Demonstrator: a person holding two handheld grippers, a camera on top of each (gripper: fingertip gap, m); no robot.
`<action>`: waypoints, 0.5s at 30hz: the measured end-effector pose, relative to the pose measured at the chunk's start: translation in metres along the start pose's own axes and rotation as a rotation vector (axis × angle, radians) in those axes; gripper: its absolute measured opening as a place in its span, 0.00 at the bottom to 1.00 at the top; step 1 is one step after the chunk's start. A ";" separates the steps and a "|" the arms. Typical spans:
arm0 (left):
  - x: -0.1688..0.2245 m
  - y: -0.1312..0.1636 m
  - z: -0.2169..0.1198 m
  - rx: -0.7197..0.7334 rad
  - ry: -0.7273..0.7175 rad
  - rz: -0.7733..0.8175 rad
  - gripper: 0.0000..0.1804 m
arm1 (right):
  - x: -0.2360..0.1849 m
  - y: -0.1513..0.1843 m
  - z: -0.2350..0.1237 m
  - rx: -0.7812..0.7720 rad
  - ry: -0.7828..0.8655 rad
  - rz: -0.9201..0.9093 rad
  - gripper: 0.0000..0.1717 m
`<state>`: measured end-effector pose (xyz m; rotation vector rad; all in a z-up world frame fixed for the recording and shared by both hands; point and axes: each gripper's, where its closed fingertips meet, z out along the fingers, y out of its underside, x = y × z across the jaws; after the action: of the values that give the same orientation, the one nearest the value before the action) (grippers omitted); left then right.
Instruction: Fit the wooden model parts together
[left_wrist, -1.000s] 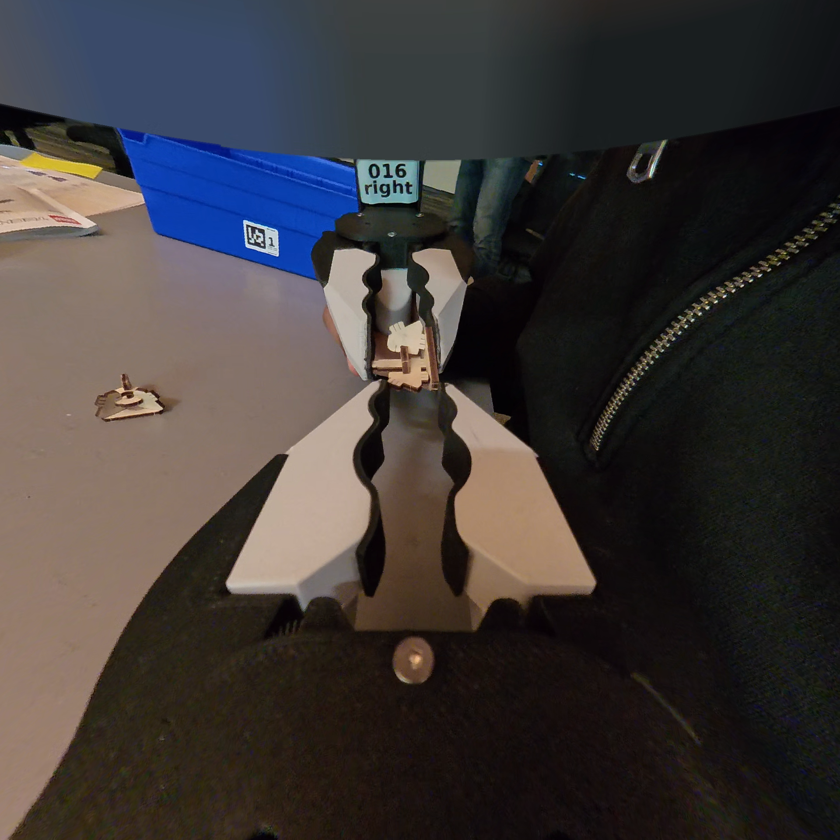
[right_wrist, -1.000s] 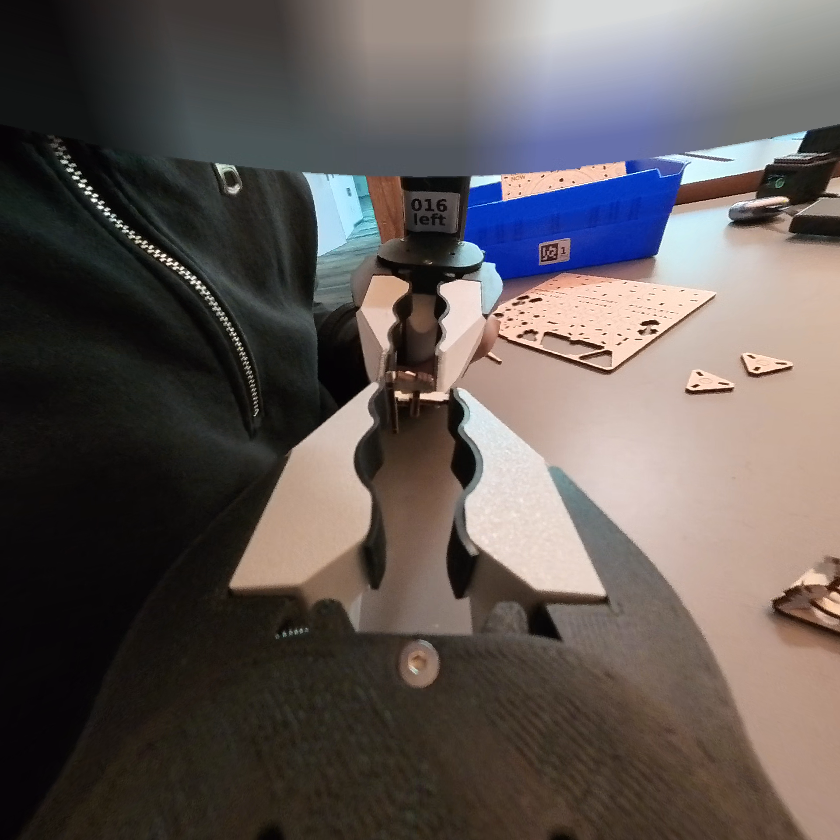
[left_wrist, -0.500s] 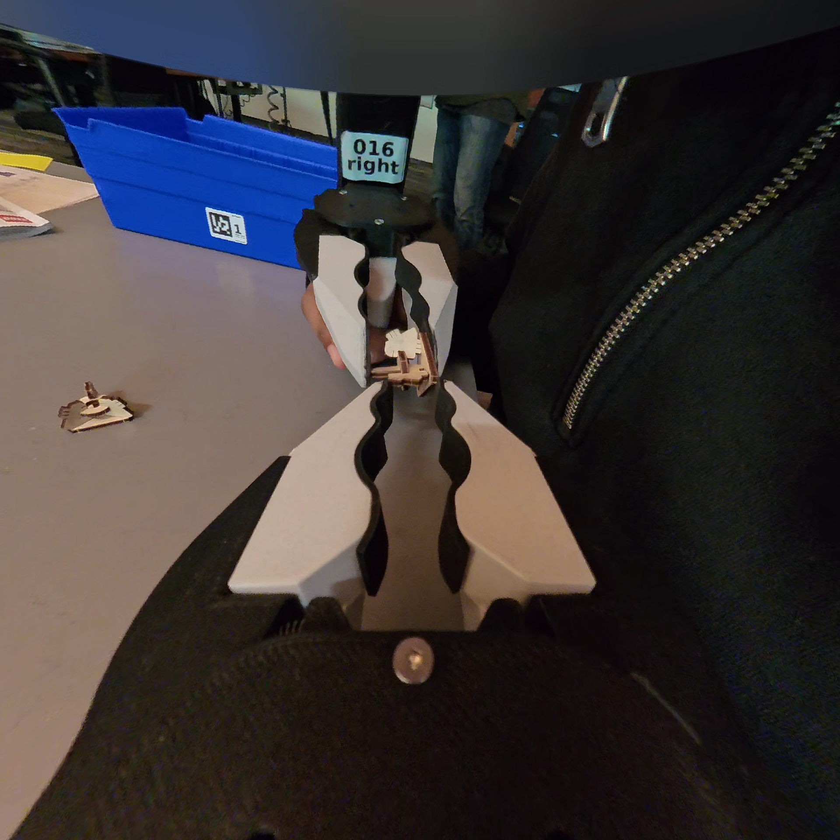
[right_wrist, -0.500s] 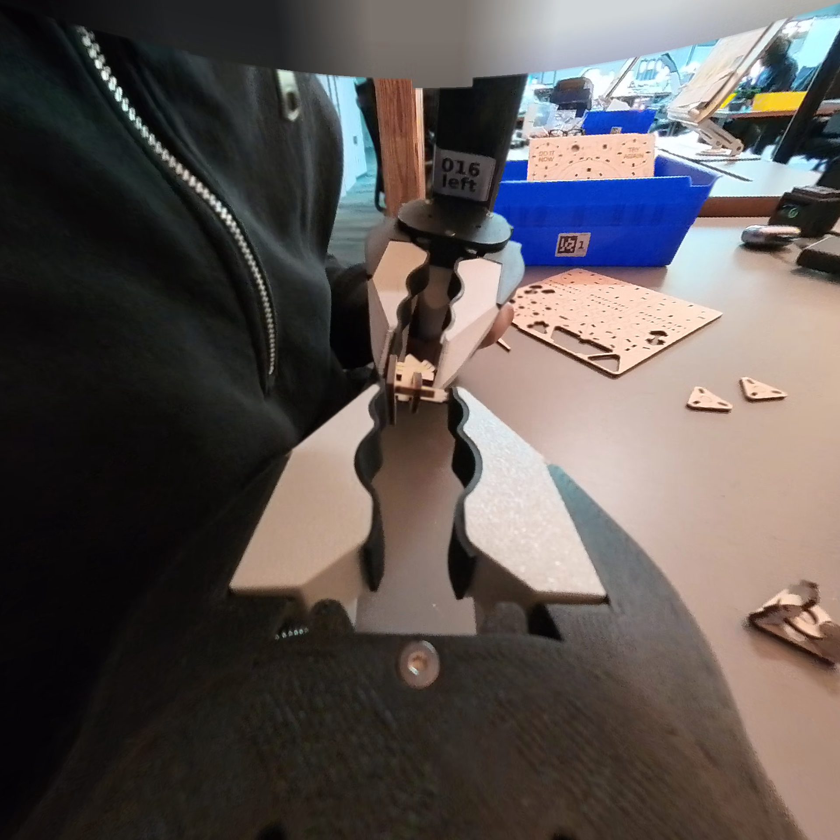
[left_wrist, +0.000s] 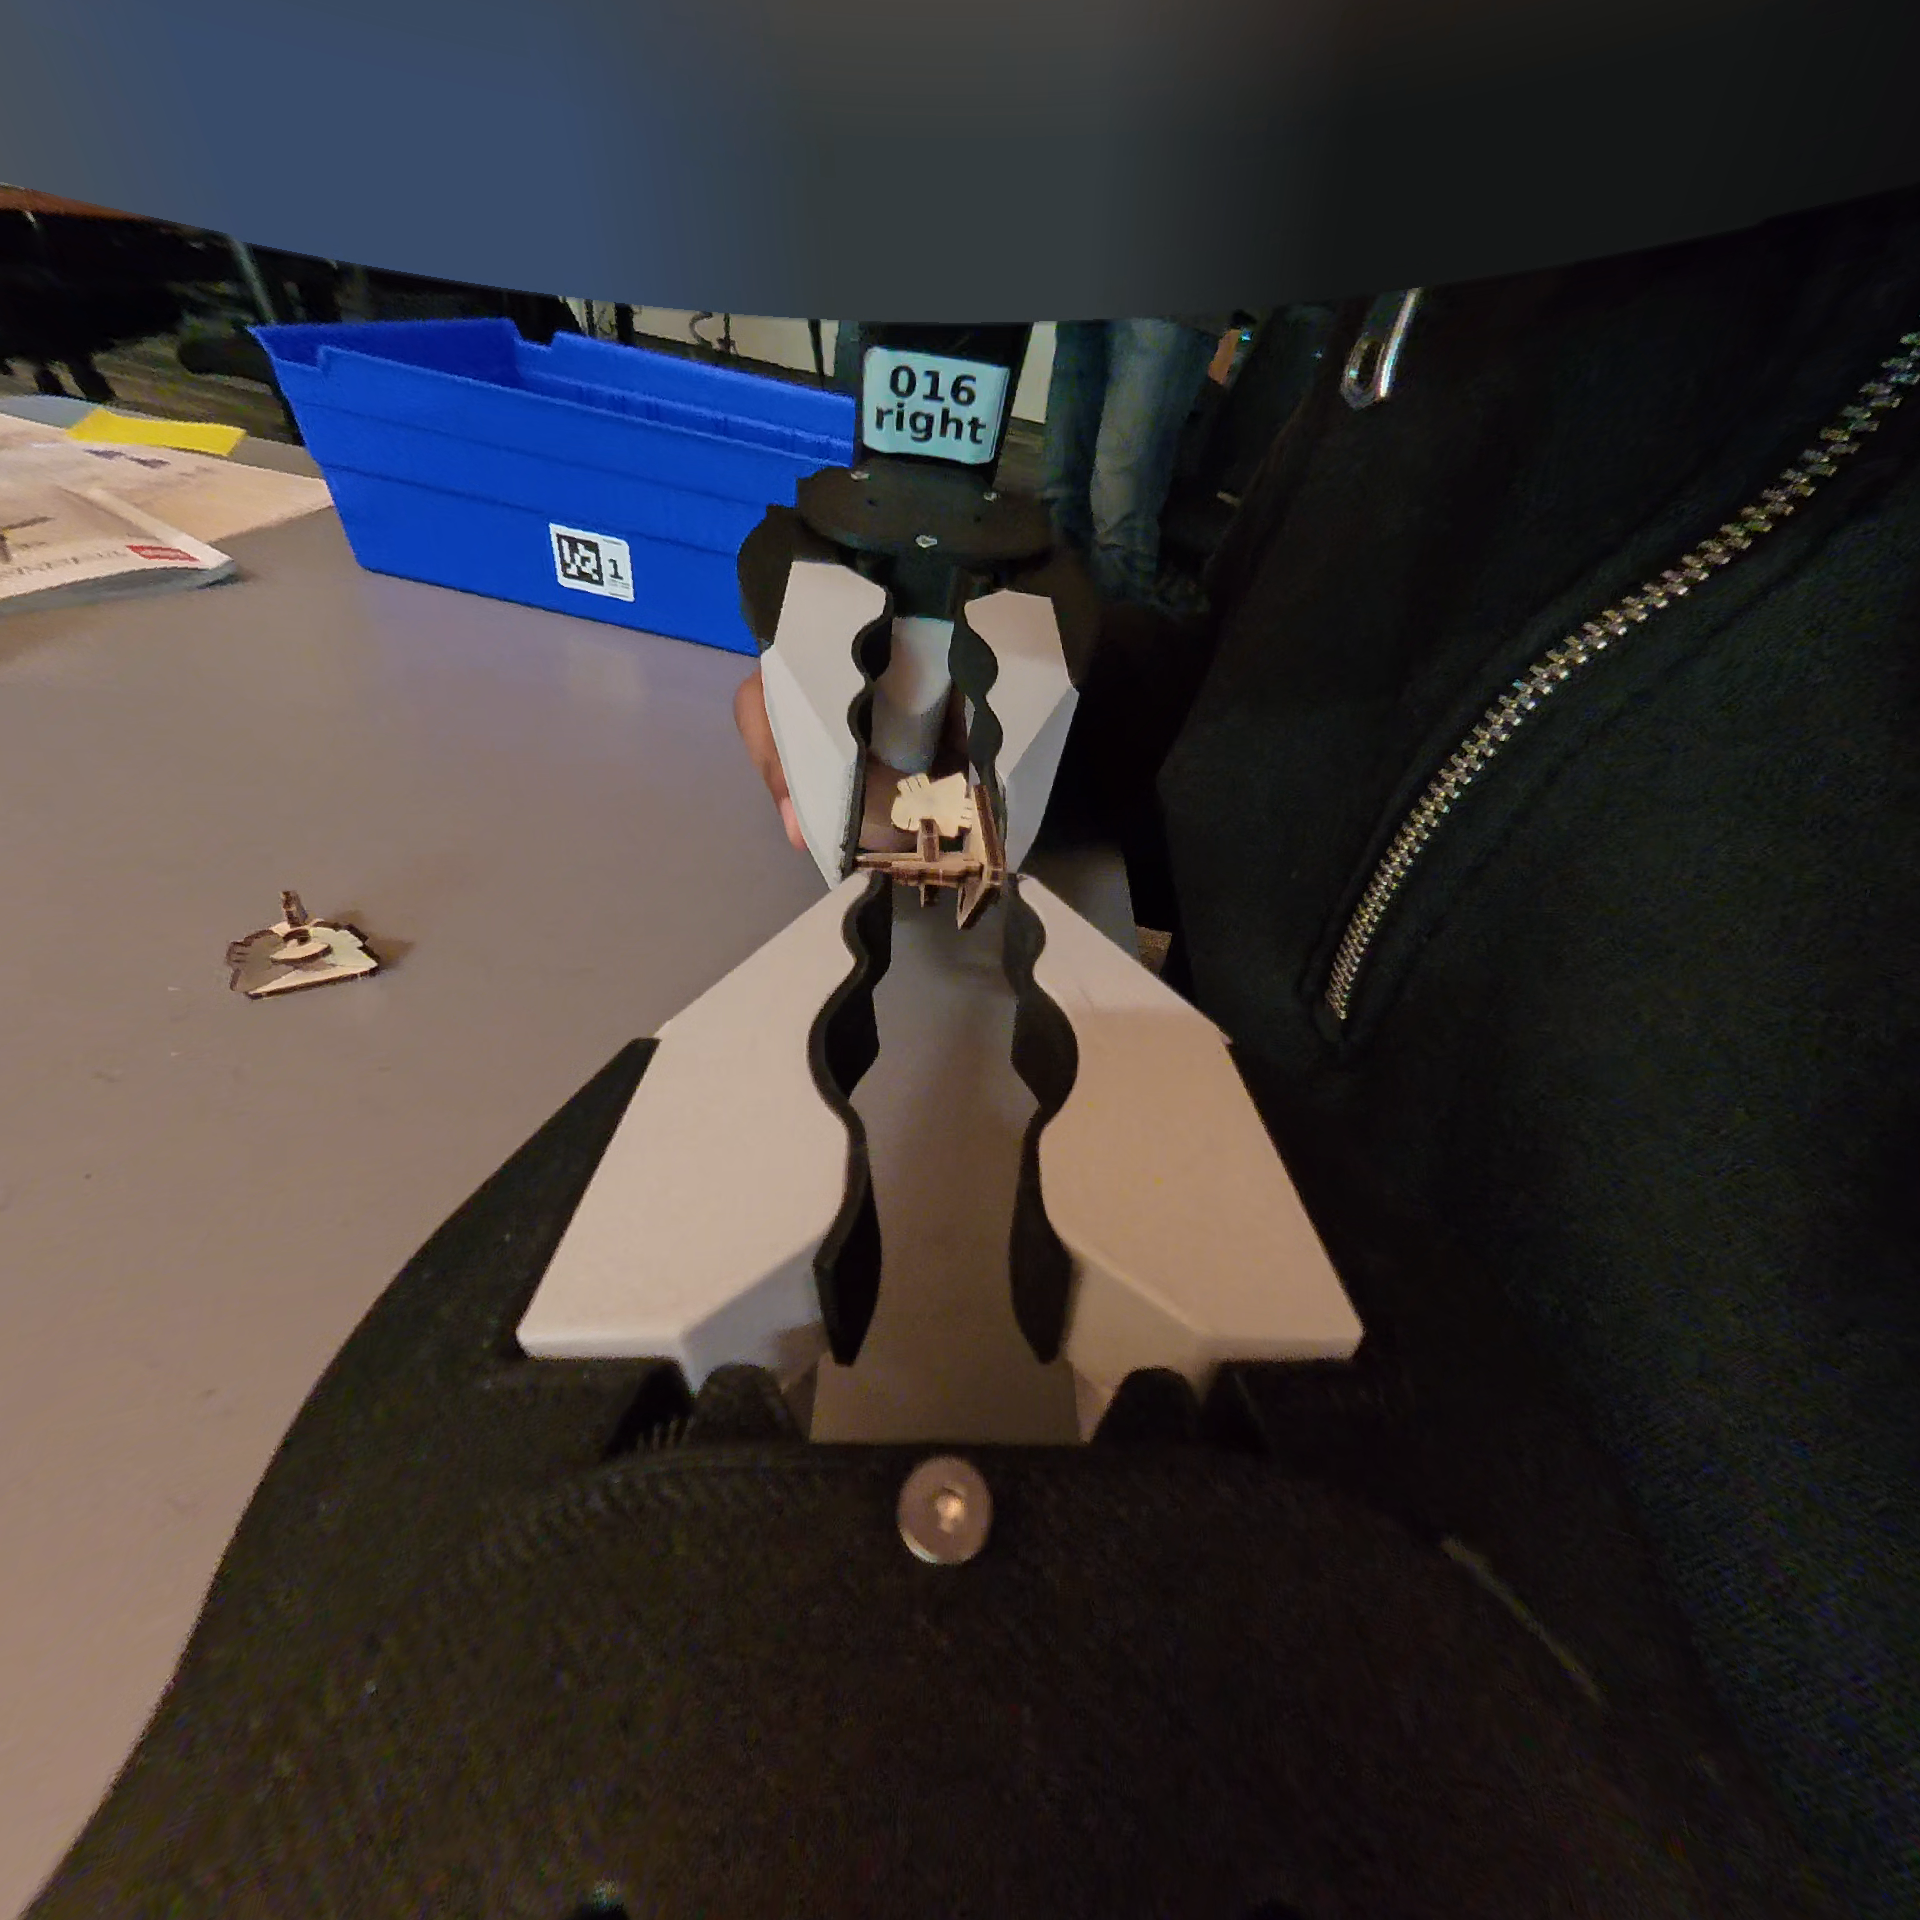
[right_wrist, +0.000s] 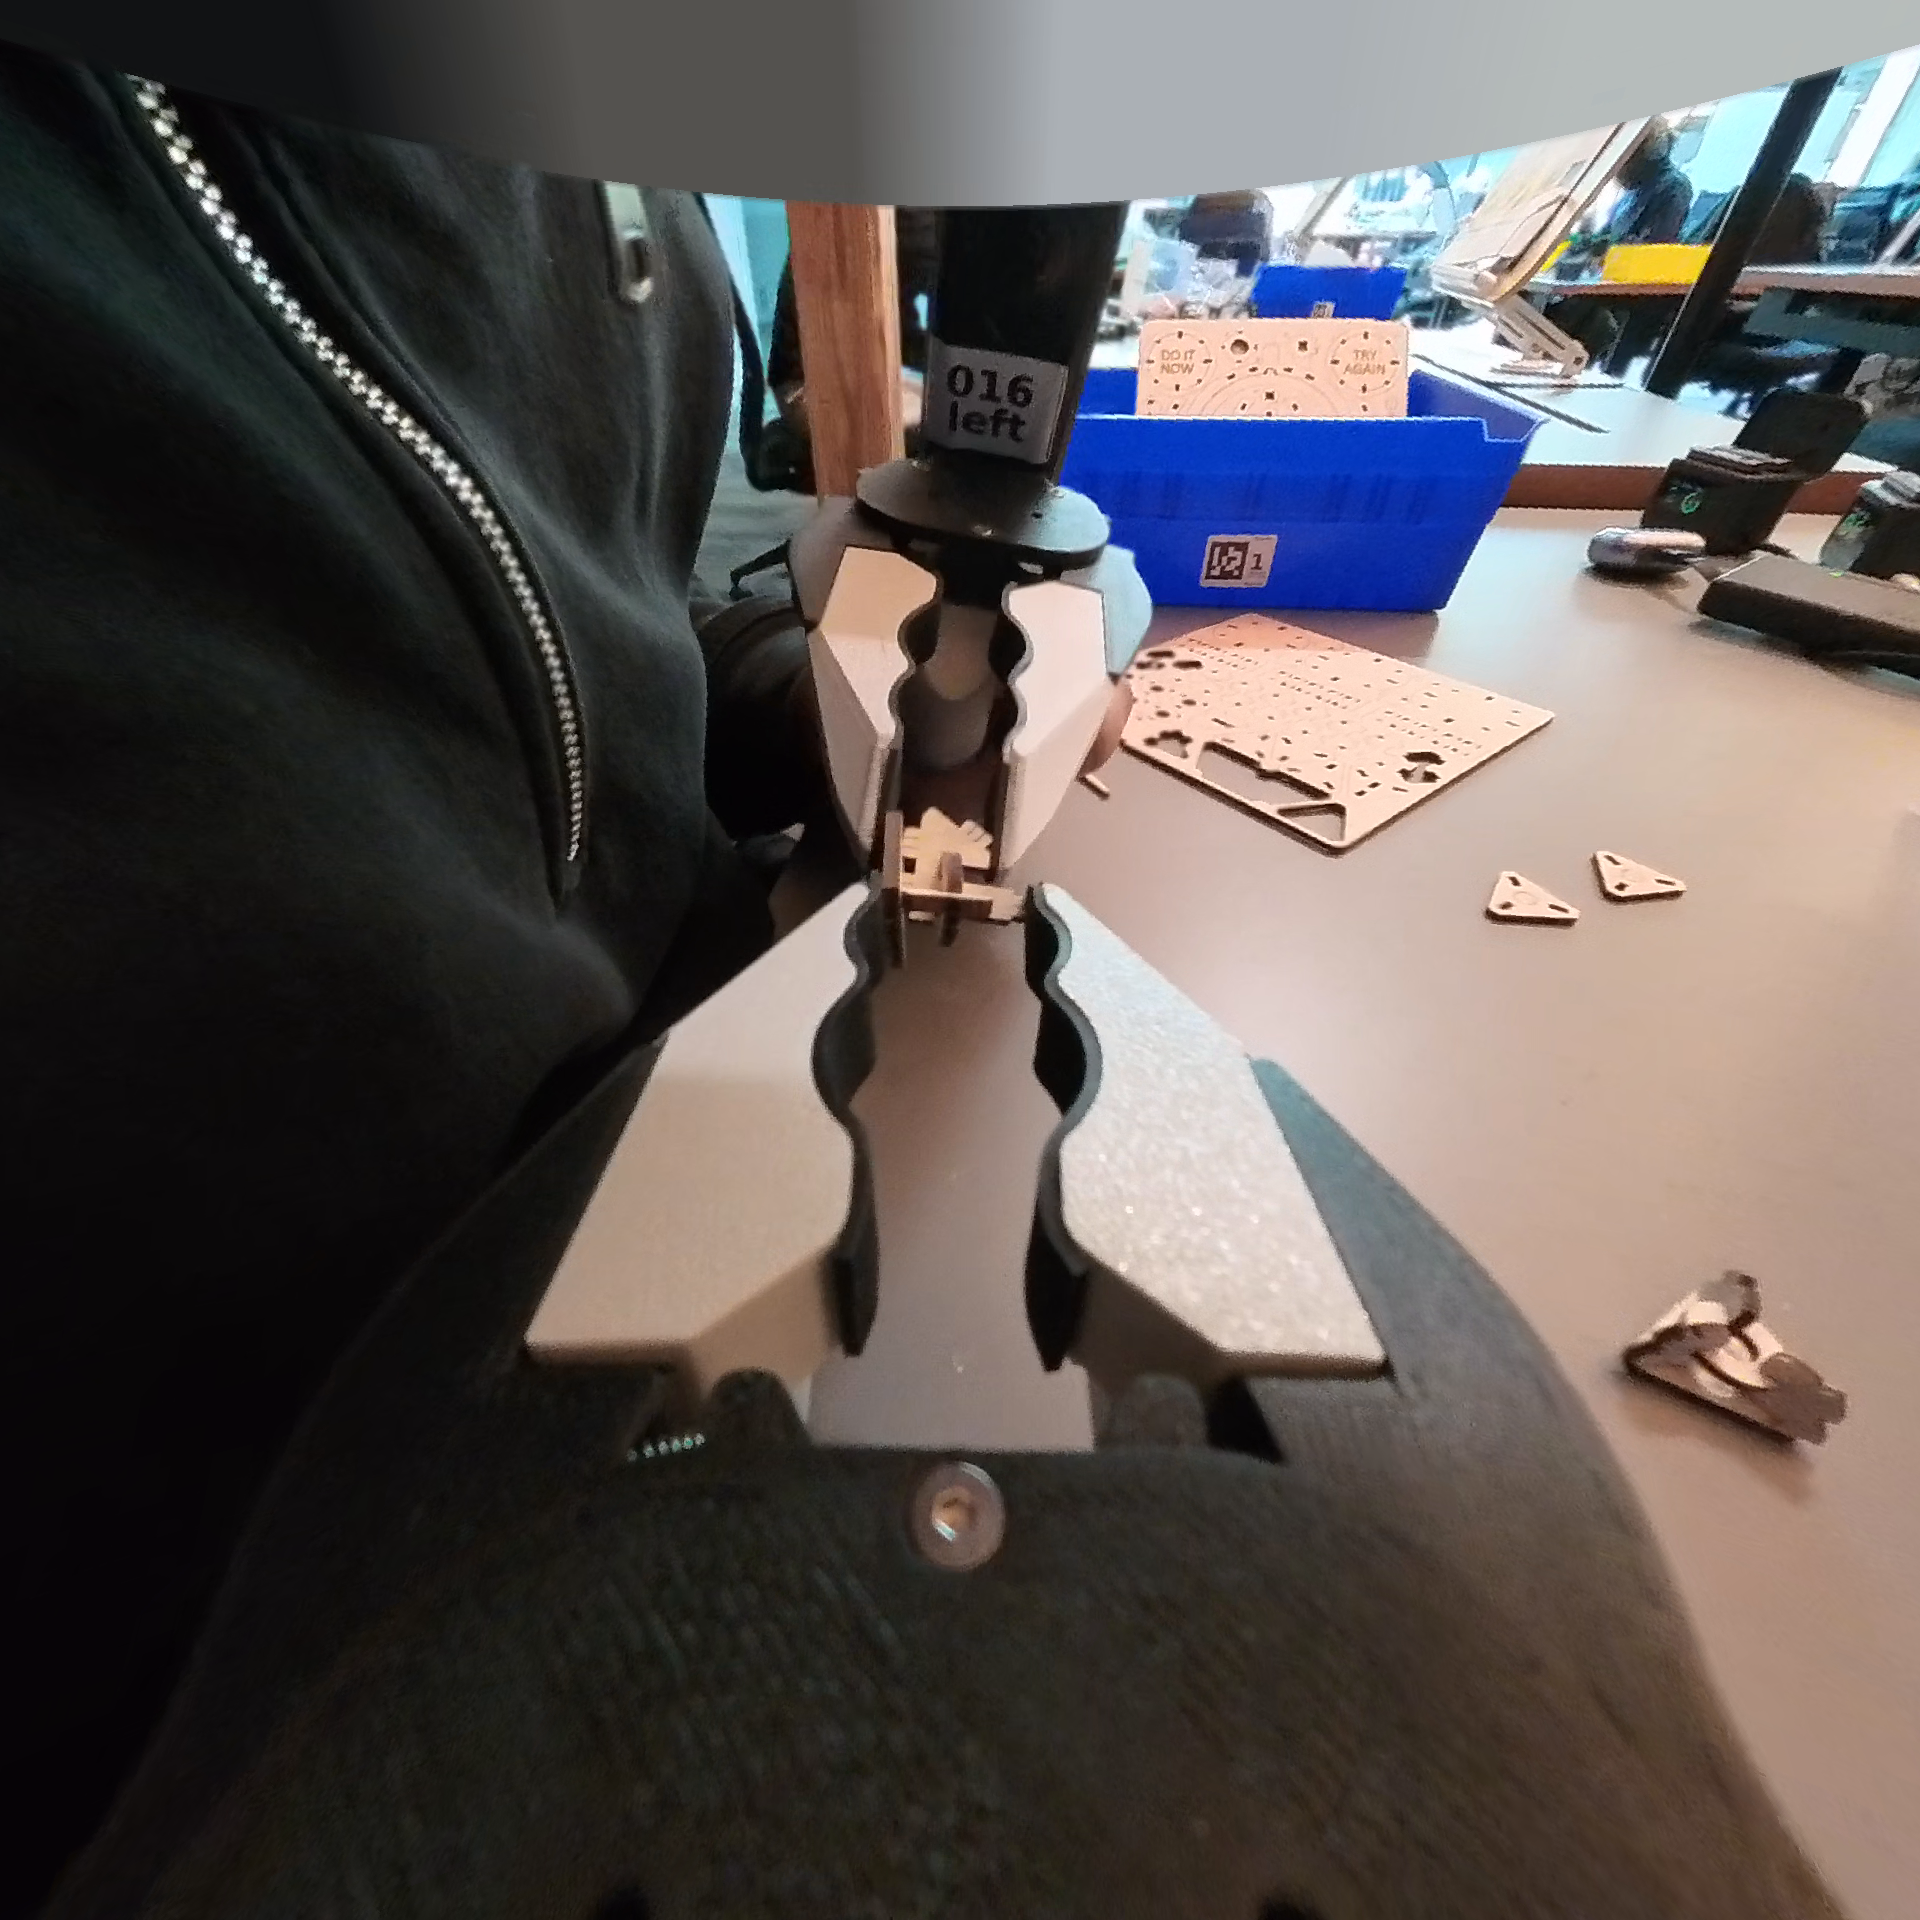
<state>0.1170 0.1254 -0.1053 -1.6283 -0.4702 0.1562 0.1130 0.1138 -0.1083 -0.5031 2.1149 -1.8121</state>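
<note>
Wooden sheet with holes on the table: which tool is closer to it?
Left. The left tool hangs just beside the sheet; the right tool sits farther back from it.

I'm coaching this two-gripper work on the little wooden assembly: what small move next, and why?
Probably hold the right gripper steady and nudge the left gripper slightly forward. The wooden assembly spans the right jaws at their tips, with both grippers nose to nose; whether the left jaws press on it is unclear.

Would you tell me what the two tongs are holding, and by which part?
Both grip one small wooden assembly between them: right tongs across its flat side plates, left tongs on its opposite end.
</note>
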 end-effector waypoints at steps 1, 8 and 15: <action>0.000 -0.001 0.000 0.005 -0.004 0.002 0.10 | 0.000 -0.001 0.000 0.010 0.000 0.008 0.14; 0.001 -0.001 0.001 0.001 -0.023 0.049 0.10 | -0.003 0.006 0.004 -0.040 0.003 -0.009 0.15; 0.000 0.003 0.005 -0.035 -0.029 0.049 0.09 | -0.002 0.011 0.002 -0.079 0.009 0.024 0.15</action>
<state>0.1161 0.1295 -0.1092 -1.6741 -0.4574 0.2091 0.1154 0.1143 -0.1192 -0.4875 2.1962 -1.7258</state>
